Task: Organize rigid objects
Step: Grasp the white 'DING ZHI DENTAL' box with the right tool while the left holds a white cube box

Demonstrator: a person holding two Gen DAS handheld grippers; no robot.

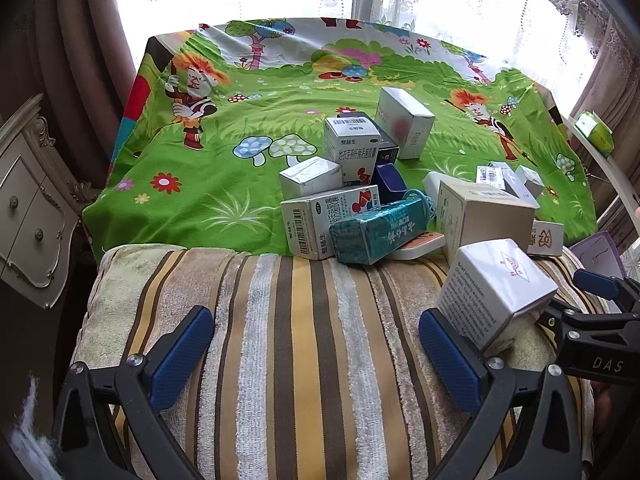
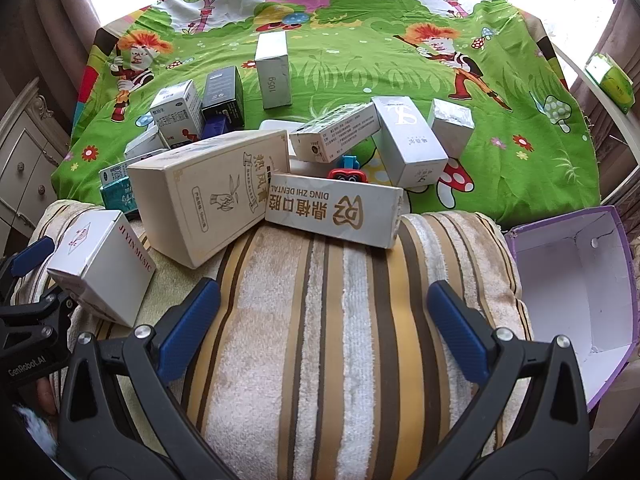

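- Ahead of the right gripper's fingers [image 2: 188, 334] the dental box [image 2: 334, 210] lies flat on the towel [image 2: 320, 320].
- Left of them, the large flat box [image 2: 208, 196] leans beside it.
- Right of them sits the open carton [image 2: 576, 276].
- Beyond, small boxes [image 2: 408, 140] crowd the printed sheet [image 2: 360, 76].

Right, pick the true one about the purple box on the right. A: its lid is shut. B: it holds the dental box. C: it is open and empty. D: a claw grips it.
C: in the right wrist view the purple box shows only its bare white interior, with nothing inside.
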